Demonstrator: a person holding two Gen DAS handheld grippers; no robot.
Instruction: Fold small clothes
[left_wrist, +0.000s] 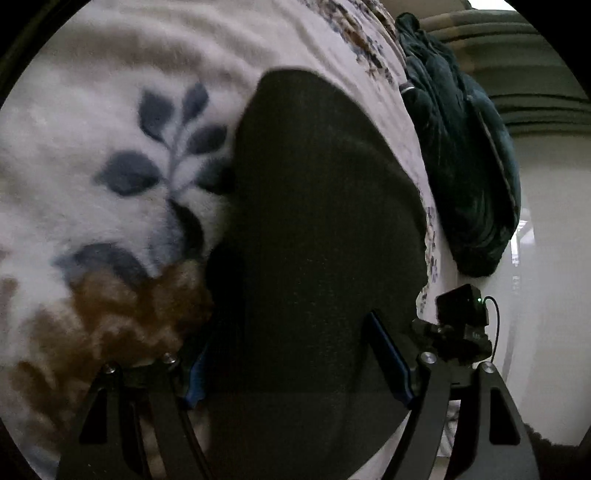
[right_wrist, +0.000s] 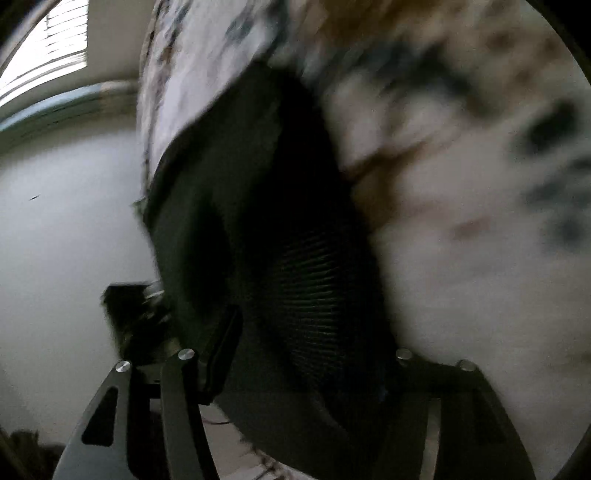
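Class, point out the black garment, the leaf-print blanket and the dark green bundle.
black garment (left_wrist: 317, 229), left wrist view, middle of the cloth.
leaf-print blanket (left_wrist: 92, 110), left wrist view, white fleece above the leaves.
dark green bundle (left_wrist: 465, 166), left wrist view, its middle.

A fluffy white fleece blanket (left_wrist: 92, 155) printed with blue-grey leaves and brown patches covers the surface. A crumpled dark teal cloth bundle (left_wrist: 469, 162) lies at its far edge. Beyond, a bright slatted window (right_wrist: 44, 48) shows.

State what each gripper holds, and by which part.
Left gripper: the dark knitted garment lies between its open-looking fingers; no clear clamp. Right gripper: the same dark cloth fills the gap; the hold cannot be told.
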